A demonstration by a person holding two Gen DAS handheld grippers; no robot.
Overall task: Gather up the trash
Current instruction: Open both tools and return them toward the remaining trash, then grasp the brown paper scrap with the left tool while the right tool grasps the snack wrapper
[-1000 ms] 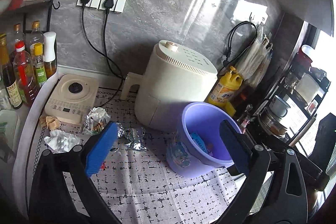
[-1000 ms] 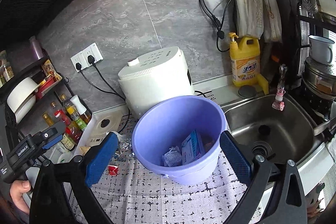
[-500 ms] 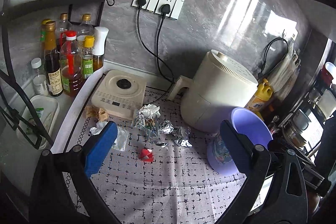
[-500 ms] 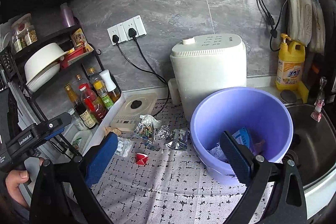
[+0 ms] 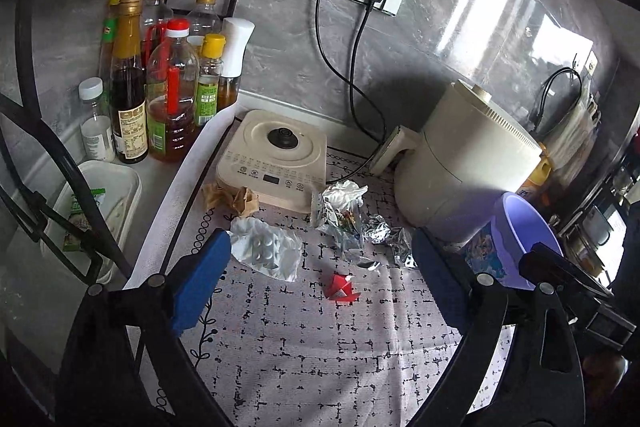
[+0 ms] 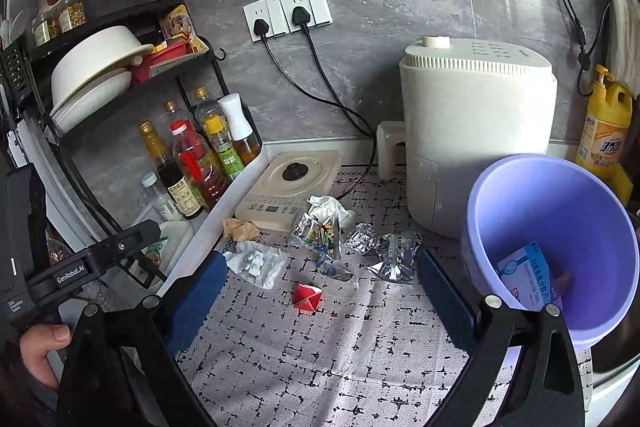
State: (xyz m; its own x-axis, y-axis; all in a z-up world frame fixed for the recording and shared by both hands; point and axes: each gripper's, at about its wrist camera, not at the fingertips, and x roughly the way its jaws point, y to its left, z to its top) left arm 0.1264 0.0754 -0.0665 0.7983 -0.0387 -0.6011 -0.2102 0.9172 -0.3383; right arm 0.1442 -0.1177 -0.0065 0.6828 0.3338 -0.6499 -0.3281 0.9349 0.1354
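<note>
Closing in slightly, empty left gripper (image 5: 320, 275) has red wrapper (image 5: 340, 289) just ahead between its fingers; right gripper (image 6: 320, 291) released, equally near; purple bucket (image 6: 560, 195) right.

Both grippers swung from bucket (image 6: 560, 247) toward litter; left gripper (image 5: 320, 281) narrowing.

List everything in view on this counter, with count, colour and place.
bucket: one, purple, right on mat, box inside
red scrap: one, mat centre
foil wrappers: several, silver, behind scrap
blister pack: one, white, left
brown paper: one, crumpled, by cooker
induction cooker: one, cream, rear
air fryer: one, cream, behind bucket
bottles: several, left rack
detergent: one, yellow, far right
left gripper: open, empty
right gripper: open, empty
</note>
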